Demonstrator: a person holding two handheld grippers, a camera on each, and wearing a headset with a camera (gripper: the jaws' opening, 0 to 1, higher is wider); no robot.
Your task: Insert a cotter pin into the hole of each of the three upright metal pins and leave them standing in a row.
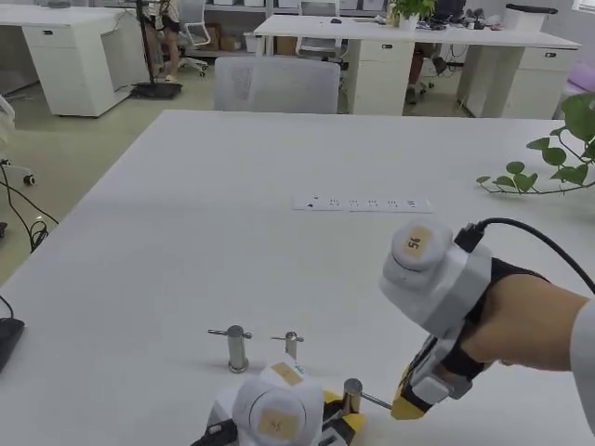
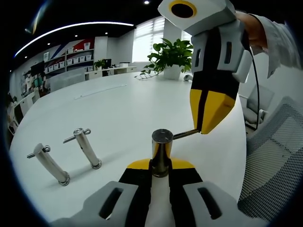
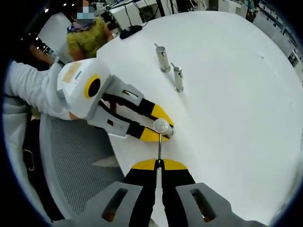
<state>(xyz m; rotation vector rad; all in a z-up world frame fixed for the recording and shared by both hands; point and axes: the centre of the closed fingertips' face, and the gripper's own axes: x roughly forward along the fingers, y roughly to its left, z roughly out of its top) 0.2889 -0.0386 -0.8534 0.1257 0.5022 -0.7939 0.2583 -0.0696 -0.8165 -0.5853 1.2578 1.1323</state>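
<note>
1. The leftmost metal pin (image 1: 237, 347) is seen upright on the white workbench (image 1: 186, 232). The first fitted cotter pin (image 1: 219, 332) lies crosswise through its head, so this one is judged done.
2. The middle metal pin (image 1: 291, 344) is stood just beside it, likewise upright, with the second fitted cotter pin (image 1: 279, 338) passed through its top.
3. The left gripper (image 2: 161, 166) is held near the bench's near edge. Its jaws are closed on the lower shaft of the third metal pin (image 2: 162, 142). That pin is held upright, to the right of the other two and nearer the person, so it is not yet in line with the row.
4. The loose cotter pin (image 2: 184, 134) is found just right of the third metal pin's head.
   - Its long axis is laid roughly level, crosswise to the upright shaft, and is aimed at the head.
   - In the right gripper view it is seen running straight forward from the jaws to the pin's top.
   - Whether its tip merely touches the head's side or is already inside the hole cannot be told.
5. The right gripper (image 3: 159, 164) is placed furthest right, its jaws clamped on the tail end of the loose cotter pin.
6. The coming move is judged to turn on this alignment.
   - The hole lies dead ahead of the right jaws, along the loose cotter pin's own axis.
   - A straight push along that axis is therefore called for, with the shaft braced by the left gripper.
   - If the axis is tilted off the hole, the tip could be jammed against the rim.
</note>
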